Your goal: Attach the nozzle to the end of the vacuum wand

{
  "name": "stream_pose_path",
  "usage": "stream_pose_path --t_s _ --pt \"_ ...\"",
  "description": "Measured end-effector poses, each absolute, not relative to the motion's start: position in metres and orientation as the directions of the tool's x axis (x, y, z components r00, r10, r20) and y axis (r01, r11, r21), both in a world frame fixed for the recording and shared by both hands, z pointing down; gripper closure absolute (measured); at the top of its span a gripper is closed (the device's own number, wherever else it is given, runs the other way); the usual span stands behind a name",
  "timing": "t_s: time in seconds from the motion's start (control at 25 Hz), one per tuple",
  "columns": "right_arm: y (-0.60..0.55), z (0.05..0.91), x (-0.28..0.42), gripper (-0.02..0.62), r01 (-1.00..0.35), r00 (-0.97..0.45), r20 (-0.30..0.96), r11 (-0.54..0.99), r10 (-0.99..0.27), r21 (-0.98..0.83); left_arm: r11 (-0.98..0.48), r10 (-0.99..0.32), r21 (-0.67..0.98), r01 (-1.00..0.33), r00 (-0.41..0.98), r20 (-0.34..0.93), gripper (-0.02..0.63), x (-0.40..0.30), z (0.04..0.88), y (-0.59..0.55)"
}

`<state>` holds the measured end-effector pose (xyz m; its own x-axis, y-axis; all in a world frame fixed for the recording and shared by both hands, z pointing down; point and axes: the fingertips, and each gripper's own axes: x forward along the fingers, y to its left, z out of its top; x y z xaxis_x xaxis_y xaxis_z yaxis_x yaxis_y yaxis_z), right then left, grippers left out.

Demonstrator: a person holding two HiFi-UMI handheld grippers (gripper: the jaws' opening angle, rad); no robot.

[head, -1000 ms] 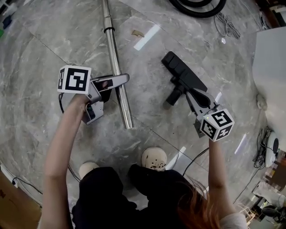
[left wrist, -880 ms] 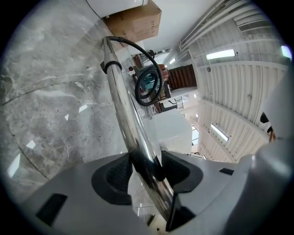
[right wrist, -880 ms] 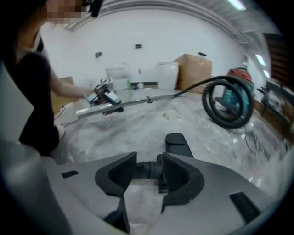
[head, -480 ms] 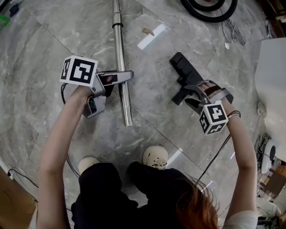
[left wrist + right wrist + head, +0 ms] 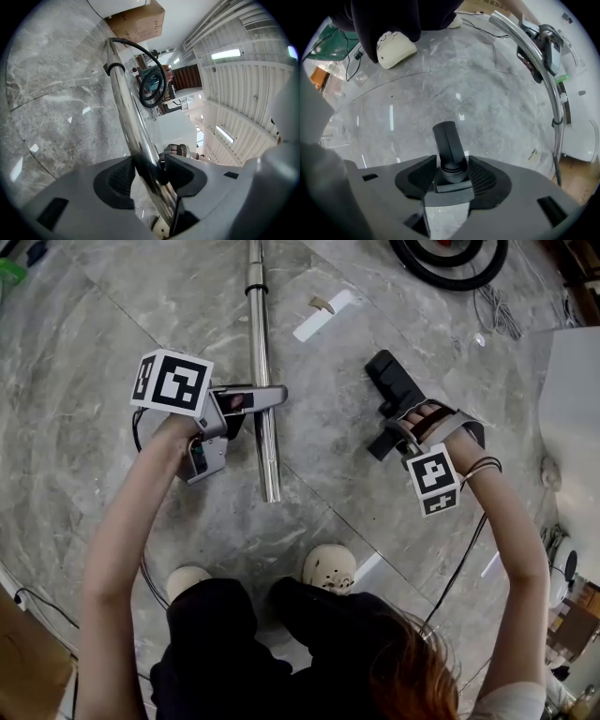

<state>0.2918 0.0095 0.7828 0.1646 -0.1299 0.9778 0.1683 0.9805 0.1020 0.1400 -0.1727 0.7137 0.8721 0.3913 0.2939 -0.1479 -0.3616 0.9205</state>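
Note:
The chrome vacuum wand (image 5: 258, 315) lies on the grey marble floor, running away from me. My left gripper (image 5: 265, 407) is shut on the wand near its close end, and the tube runs between the pads (image 5: 112, 180) in the left gripper view. The black nozzle (image 5: 392, 379) lies on the floor to the right, its round neck (image 5: 447, 140) pointing toward me. My right gripper (image 5: 405, 430) points steeply down over that neck. Its jaws stand open with the neck between them, the pads (image 5: 417, 180) close beside it with a thin gap showing.
My two light shoes (image 5: 326, 568) stand just below the wand's near end. A black hose coil (image 5: 450, 263) lies at the top right, a white unit (image 5: 572, 381) fills the right edge, and cables trail by it. A small brown scrap (image 5: 322, 304) lies near the wand.
My right gripper has rolled over and come down around the nozzle's neck, and its jaws have gone from shut to open. The left gripper keeps its hold on the wand.

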Motion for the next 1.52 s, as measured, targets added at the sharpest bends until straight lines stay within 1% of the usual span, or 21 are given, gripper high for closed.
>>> stream_pose_path --t_s 0.12,0.36,0.68,0.76,0.84,0.96,1.04,1.2,1.28,1.44,1.52 --pt "0.007 0.798 0.294 0.394 0.198 0.213 0.97 0.977 -0.118 0.075 -0.354 0.392 0.923 -0.149 0.873 0.291 0.405 0.142 0.714 -0.171" --pt "0.001 0.814 0.304 0.395 0.19 0.286 0.952 0.98 -0.109 0.056 -0.363 0.391 0.92 -0.144 0.873 0.291 0.405 0.138 0.713 -0.173" --pt "-0.007 0.813 0.308 0.399 -0.004 0.229 0.971 0.997 -0.074 0.077 -0.365 0.382 0.919 -0.148 0.877 0.292 0.405 0.138 0.714 -0.174" --pt "-0.008 0.81 0.303 0.399 -0.088 0.207 0.976 0.993 -0.059 0.078 -0.366 0.382 0.919 -0.147 0.877 0.293 0.405 0.137 0.713 -0.174" --pt "-0.011 0.807 0.295 0.399 -0.221 0.164 0.986 0.973 -0.037 0.074 -0.366 0.381 0.919 -0.147 0.878 0.291 0.405 0.135 0.713 -0.175" --pt "-0.014 0.798 0.278 0.399 -0.449 0.069 0.997 0.892 -0.018 0.048 -0.362 0.374 0.921 -0.145 0.882 0.285 0.405 0.135 0.714 -0.175" --pt "-0.017 0.79 0.271 0.399 -0.557 0.018 1.0 0.83 -0.017 0.024 -0.353 0.365 0.926 -0.137 0.891 0.271 0.405 0.14 0.712 -0.175" --pt "-0.016 0.771 0.257 0.399 -0.664 -0.036 0.999 0.747 -0.009 -0.018 -0.334 0.347 0.935 -0.118 0.907 0.238 0.405 0.146 0.71 -0.173" --pt "-0.012 0.757 0.251 0.399 -0.724 -0.075 0.997 0.689 -0.027 -0.036 -0.325 0.341 0.94 -0.107 0.913 0.222 0.405 0.149 0.707 -0.173" --pt "-0.007 0.727 0.238 0.399 -0.865 -0.189 0.972 0.493 -0.137 -0.099 -0.259 0.326 0.964 -0.054 0.935 0.14 0.405 0.156 0.688 -0.172" --pt "-0.004 0.714 0.225 0.399 -0.91 -0.243 0.952 0.383 -0.185 -0.158 -0.247 0.317 0.968 -0.043 0.94 0.123 0.405 0.157 0.681 -0.174"
